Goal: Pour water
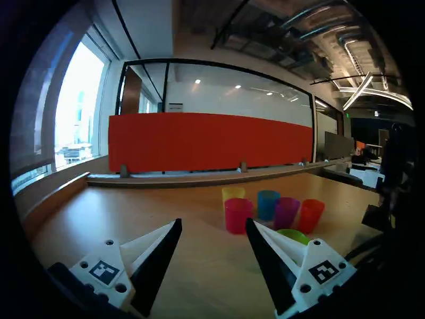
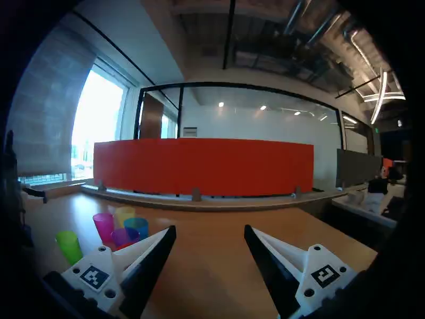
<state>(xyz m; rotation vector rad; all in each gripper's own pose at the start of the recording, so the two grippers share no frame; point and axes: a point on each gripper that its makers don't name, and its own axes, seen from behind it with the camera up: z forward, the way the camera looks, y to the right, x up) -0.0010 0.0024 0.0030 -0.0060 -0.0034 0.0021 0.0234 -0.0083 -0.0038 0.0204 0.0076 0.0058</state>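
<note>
White-and-black fingers of the left gripper (image 1: 213, 221) stand wide apart, gripping nothing, low over a wooden table (image 1: 133, 212). Just ahead of it and slightly to its right is a cluster of 6 plastic cups. A pink cup (image 1: 237, 215) is nearest the gap, with a yellow cup (image 1: 232, 192) behind it. A blue cup (image 1: 268, 204), a purple cup (image 1: 286, 212) and an orange cup (image 1: 310, 215) follow further right. A green cup (image 1: 292, 235) sits closest, partly hidden behind the right finger. Beyond the cups a red partition (image 1: 207, 141) runs along the table's far edge, with a bright window (image 1: 79, 111) off to the left

The right gripper (image 2: 210, 227) is likewise spread open and holds nothing. From it the cups lie ahead to the left, beside its left finger. The green cup stands furthest left, apart from the rest, and the purple cup is partly behind the fingertip. Whether any cup holds water cannot be told
</note>
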